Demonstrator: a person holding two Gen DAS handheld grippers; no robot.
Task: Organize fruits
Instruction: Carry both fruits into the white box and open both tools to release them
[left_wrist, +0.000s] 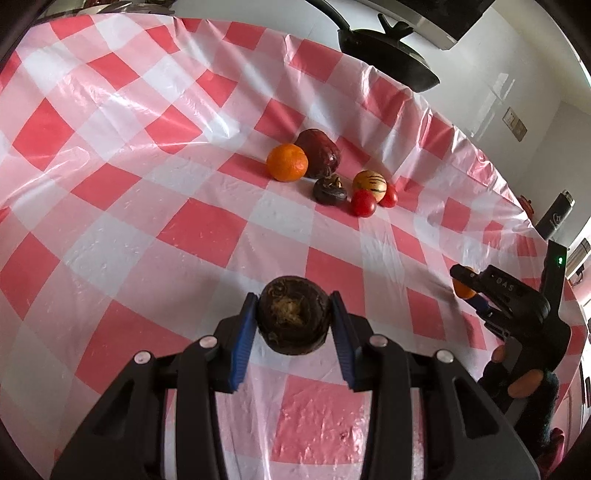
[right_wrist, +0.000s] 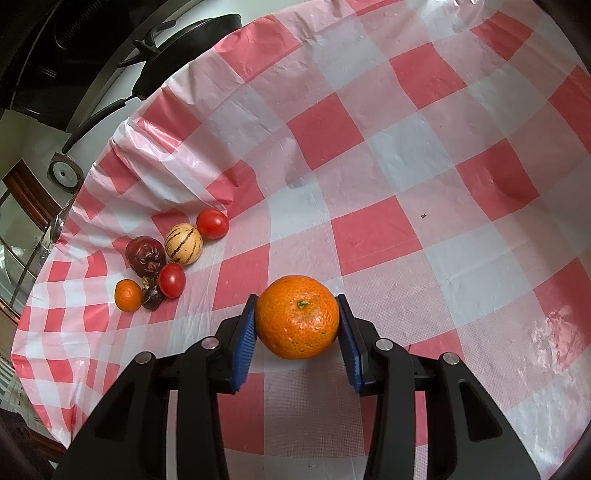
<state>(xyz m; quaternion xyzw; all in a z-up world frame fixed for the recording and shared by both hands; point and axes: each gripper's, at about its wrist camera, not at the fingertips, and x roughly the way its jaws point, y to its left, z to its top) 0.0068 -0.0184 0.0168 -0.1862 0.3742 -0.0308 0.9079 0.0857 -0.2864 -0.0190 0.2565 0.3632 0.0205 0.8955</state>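
Observation:
My left gripper (left_wrist: 293, 306) is shut on a dark brown round fruit (left_wrist: 293, 319) above the checked cloth. My right gripper (right_wrist: 297, 310) is shut on a big orange (right_wrist: 297, 317); it also shows in the left wrist view (left_wrist: 466, 286) at the right. A cluster of fruit lies ahead: a small orange (left_wrist: 287, 162), a dark red fruit (left_wrist: 319, 153), a small dark fruit (left_wrist: 329, 190), a striped yellow fruit (left_wrist: 369, 181) and two red tomatoes (left_wrist: 363, 203). In the right wrist view the cluster lies at the left, with the striped fruit (right_wrist: 183, 243) and a tomato (right_wrist: 212, 223).
A red and white checked plastic cloth (left_wrist: 184, 229) covers the table. A black pan (left_wrist: 388, 55) stands past the far edge; it also shows in the right wrist view (right_wrist: 184, 44). The table's edge runs close behind the fruit cluster.

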